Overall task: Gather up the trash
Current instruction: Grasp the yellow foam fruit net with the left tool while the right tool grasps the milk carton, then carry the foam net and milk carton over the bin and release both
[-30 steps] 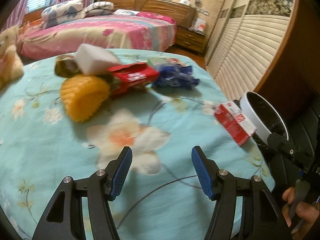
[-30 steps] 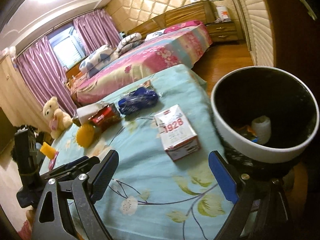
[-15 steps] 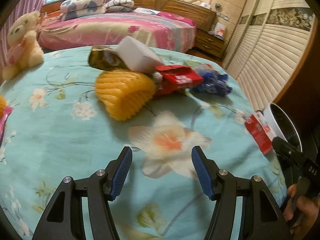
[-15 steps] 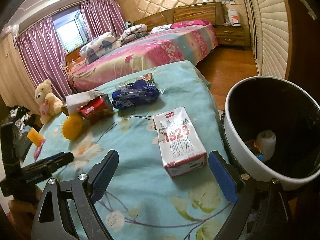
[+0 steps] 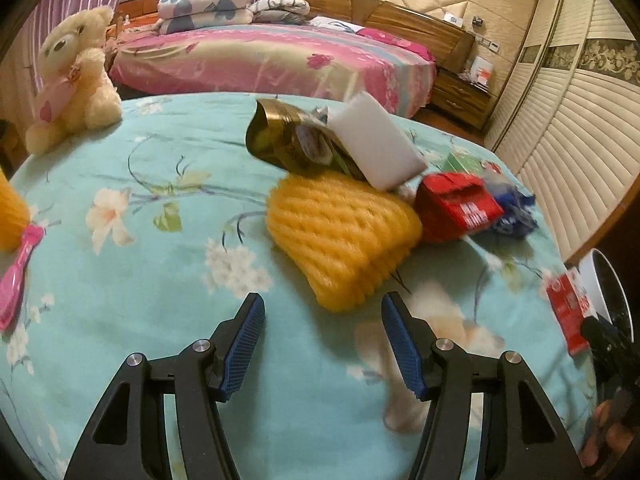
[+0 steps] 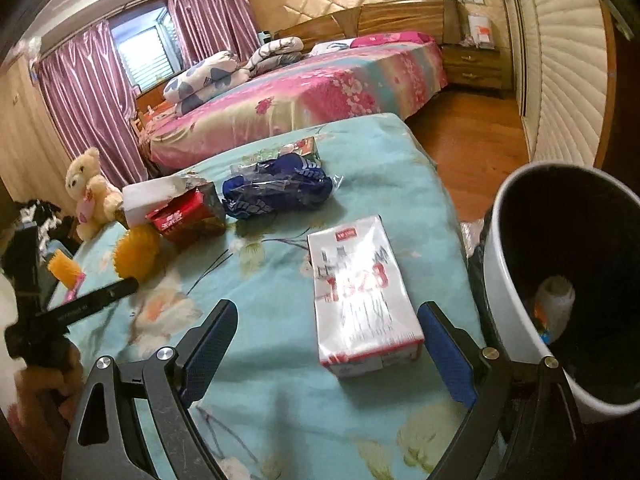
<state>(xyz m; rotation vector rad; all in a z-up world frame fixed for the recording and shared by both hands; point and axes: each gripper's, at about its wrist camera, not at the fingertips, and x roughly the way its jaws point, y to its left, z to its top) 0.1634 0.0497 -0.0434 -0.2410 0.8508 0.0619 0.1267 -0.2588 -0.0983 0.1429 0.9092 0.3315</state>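
Observation:
Trash lies on a turquoise flowered bedspread [image 5: 132,280]. A yellow foam fruit net [image 5: 344,236] sits just ahead of my left gripper [image 5: 323,324], which is open and empty. Behind the net lie a gold foil bag [image 5: 280,148], a white foam block [image 5: 376,144], a red packet [image 5: 460,204] and a blue wrapper [image 5: 516,216]. My right gripper [image 6: 326,340] is open, its jaws on either side of the near end of a white and red milk carton [image 6: 362,292] without touching it. A white bin [image 6: 516,288] stands to its right with scraps inside.
A teddy bear [image 5: 72,80] sits at the bedspread's far left corner. A pink brush [image 5: 18,276] and an orange object [image 5: 12,220] lie at the left edge. A second bed with pink covers [image 6: 304,96] stands behind. Louvred wardrobe doors [image 5: 572,136] run along the right.
My left gripper has swung left across the bedspread toward the yellow net, which now sits close ahead. My right gripper has closed in on the milk carton, which now lies partly between its jaws.

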